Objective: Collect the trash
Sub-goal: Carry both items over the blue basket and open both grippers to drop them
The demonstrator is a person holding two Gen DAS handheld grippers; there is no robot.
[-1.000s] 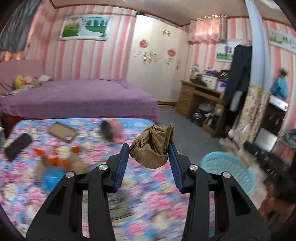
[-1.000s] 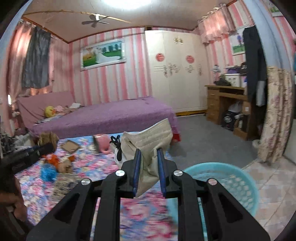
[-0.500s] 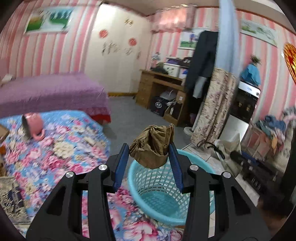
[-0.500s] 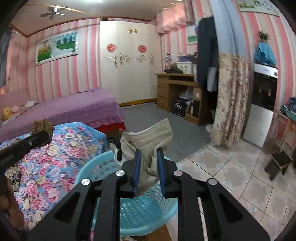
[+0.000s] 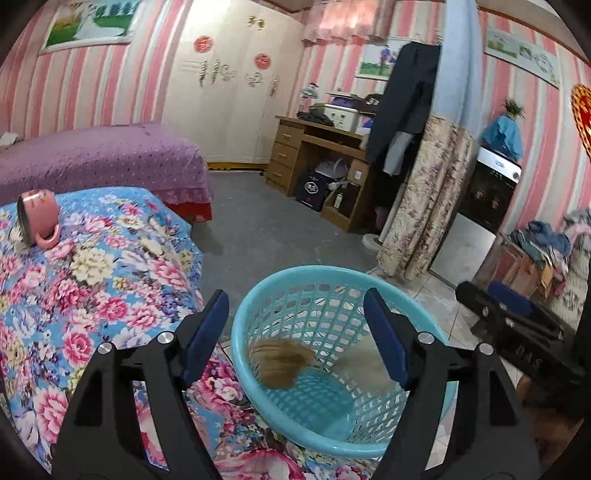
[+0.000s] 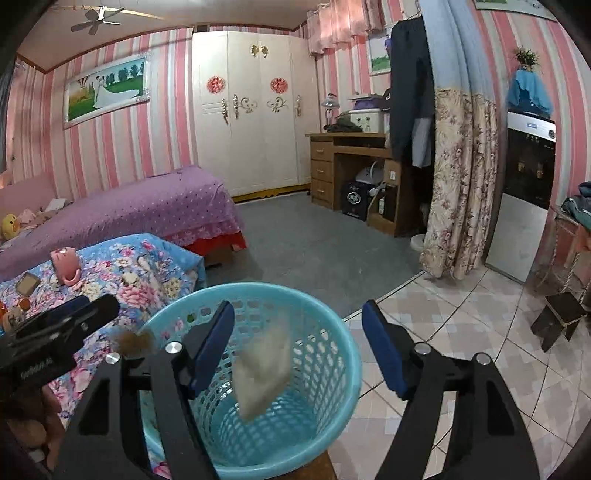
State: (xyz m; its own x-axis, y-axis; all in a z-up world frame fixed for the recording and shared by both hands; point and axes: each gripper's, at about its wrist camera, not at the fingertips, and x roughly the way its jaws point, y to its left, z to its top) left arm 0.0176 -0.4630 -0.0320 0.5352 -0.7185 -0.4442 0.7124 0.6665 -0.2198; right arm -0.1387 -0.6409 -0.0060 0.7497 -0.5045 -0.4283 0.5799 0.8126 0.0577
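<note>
Mug [image 5: 38, 218] fills left view; ceiling fan [image 6: 96, 20] shows only rightward

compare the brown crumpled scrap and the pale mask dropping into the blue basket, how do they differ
The brown scrap is dark tan and bunched into a rounded wad; the pale mask is off-white and flatter, with angular folded edges. The scrap falls near the basket's side by the floral bedspread; the mask falls nearer the middle. Both are motion-blurred, free of any fingers and inside the blue basket.

Before us, floral bedspread [image 5: 103, 280] at frame left, pink mug [image 5: 38, 218] tipped over on its upper-left part.
</note>
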